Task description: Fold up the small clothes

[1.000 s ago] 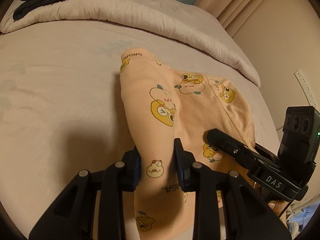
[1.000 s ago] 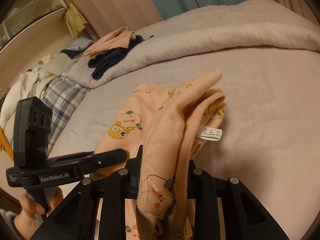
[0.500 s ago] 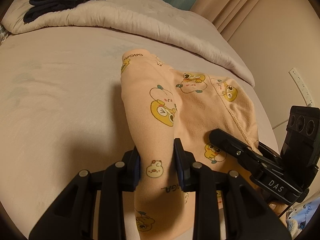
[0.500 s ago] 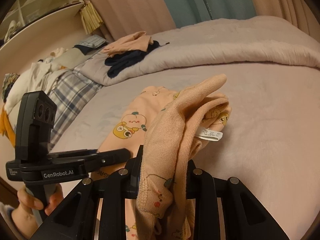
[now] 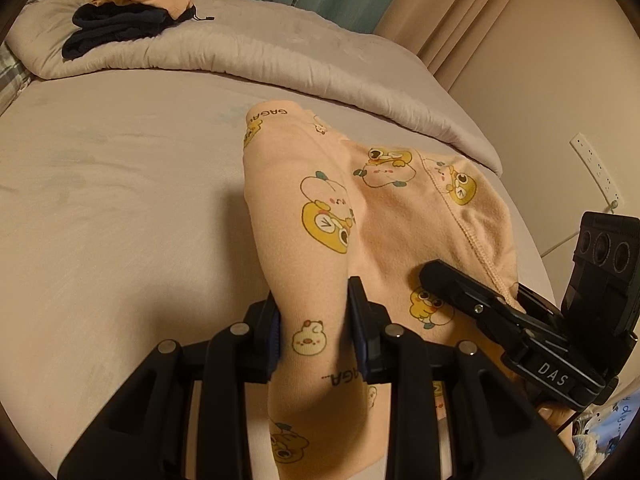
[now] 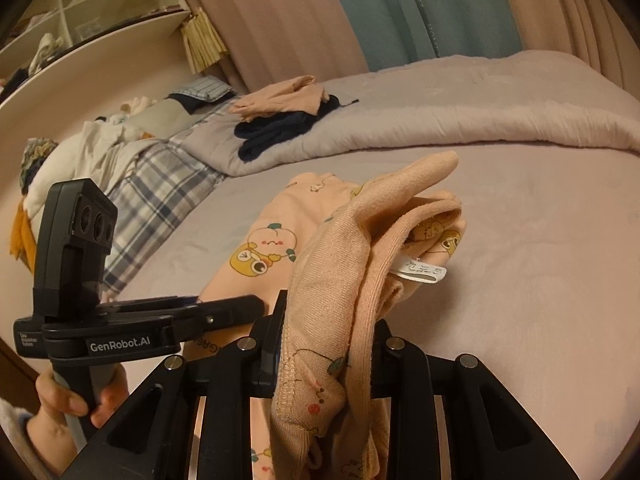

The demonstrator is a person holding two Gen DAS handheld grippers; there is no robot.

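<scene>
Small peach pants (image 5: 324,216) printed with yellow cartoon ducks lie partly lifted on the pale bed sheet (image 5: 120,208). My left gripper (image 5: 314,320) is shut on a pant leg near the front. My right gripper (image 6: 326,328) is shut on the bunched waistband (image 6: 360,240) of the same pants, its white care tag (image 6: 420,272) hanging out. In the left wrist view the right gripper (image 5: 452,284) lies across the garment at right. In the right wrist view the left gripper (image 6: 224,312) sits at left, held by a hand.
A rolled grey duvet (image 5: 256,48) runs across the back of the bed with folded dark and peach clothes (image 5: 132,12) on it. A plaid blanket and loose laundry (image 6: 132,184) lie at left. A wall with an outlet strip (image 5: 596,168) borders the right.
Both grippers keep hold of the pants and have tilted upward a little, so more of the curtains and duvet shows. The garment's shape is almost the same.
</scene>
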